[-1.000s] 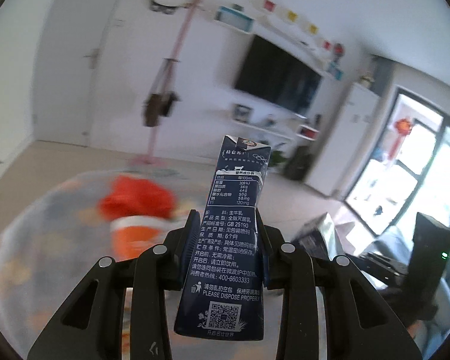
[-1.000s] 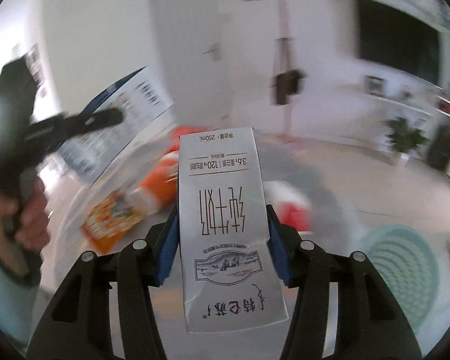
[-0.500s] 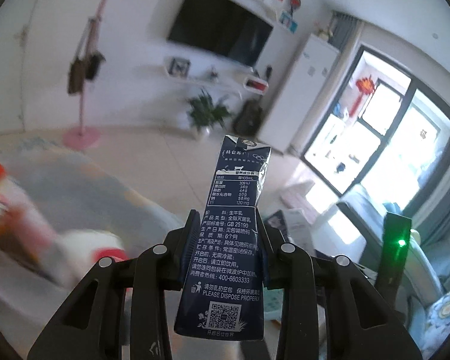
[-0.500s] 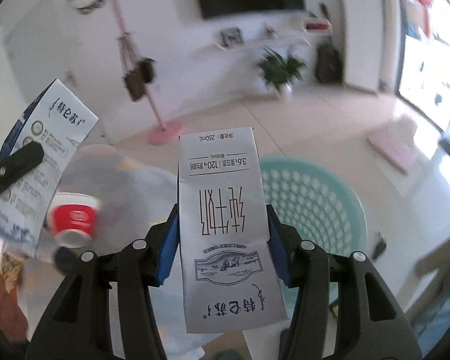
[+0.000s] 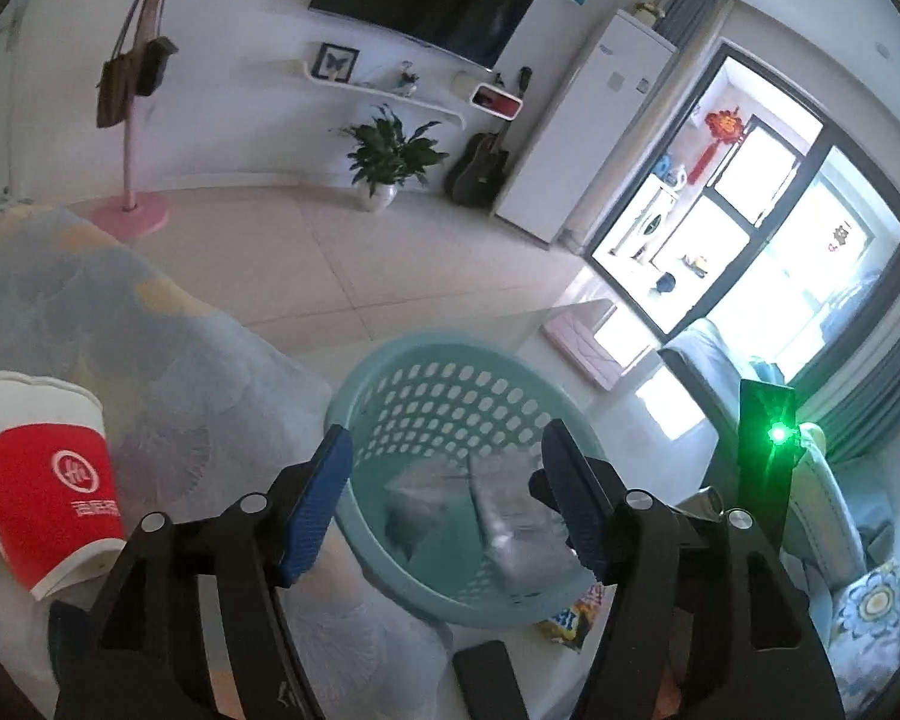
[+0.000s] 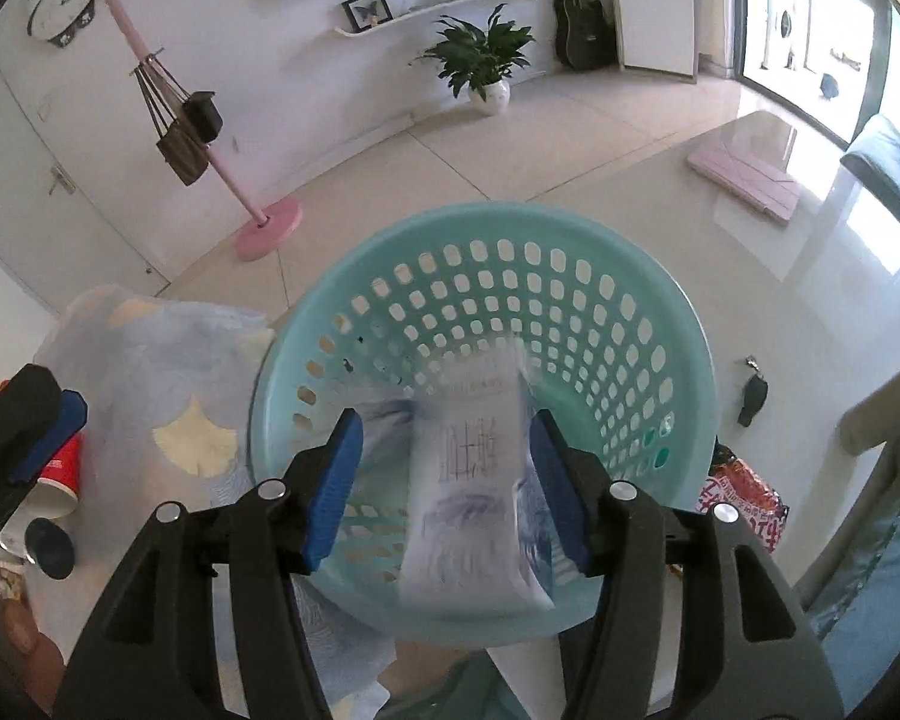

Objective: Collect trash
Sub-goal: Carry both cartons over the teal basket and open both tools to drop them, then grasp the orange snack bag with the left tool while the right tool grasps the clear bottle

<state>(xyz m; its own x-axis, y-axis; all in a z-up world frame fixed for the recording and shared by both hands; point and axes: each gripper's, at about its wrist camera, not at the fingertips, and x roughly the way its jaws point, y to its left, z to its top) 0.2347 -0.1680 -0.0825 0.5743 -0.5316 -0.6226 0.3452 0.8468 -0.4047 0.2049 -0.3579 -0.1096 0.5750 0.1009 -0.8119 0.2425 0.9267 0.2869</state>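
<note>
1. Left wrist camera looks forward and down between its fingers, close above the basket [image 5: 354, 396], from beside the table.
2. Right wrist camera looks steeply down into the same basket [image 6: 684, 312]; both views share the plant [image 5: 390, 150] [image 6: 480, 54] and floor beyond.

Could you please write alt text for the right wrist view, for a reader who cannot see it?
The open right gripper hangs above a teal perforated basket, with a blurred white milk carton between its blue pads, apparently dropping in. A red paper cup lies left; a potted plant stands beyond.
</note>
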